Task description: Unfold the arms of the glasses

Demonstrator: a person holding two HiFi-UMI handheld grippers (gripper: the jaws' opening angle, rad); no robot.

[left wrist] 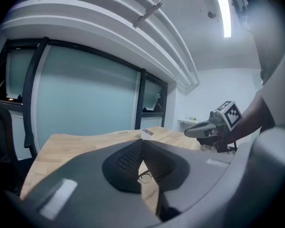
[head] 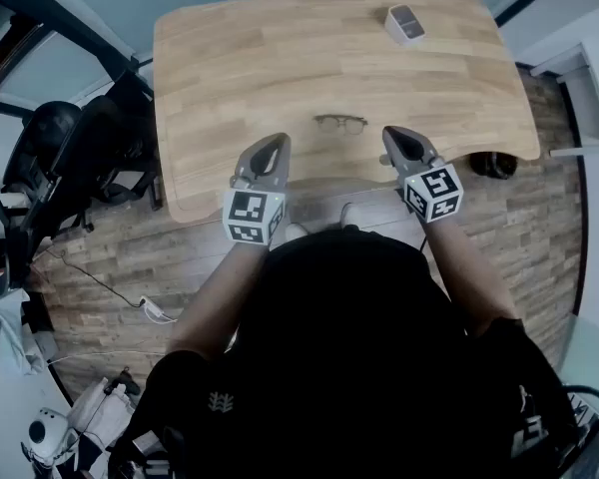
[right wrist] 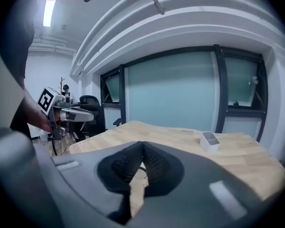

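On table [head: 260,58]: glasses [head: 340,123] | far tray [head: 405,23], contents unclear | left tongs [head: 277,142], right tongs [head: 392,134] closed, empty

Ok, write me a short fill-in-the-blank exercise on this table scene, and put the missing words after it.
1. The glasses lie on a ____ table.
2. The left gripper and the right gripper hold nothing, and the jaws of both are ____.
3. The small box stands on the table, ____ from the person than the glasses.

Missing words: wooden; shut; farther
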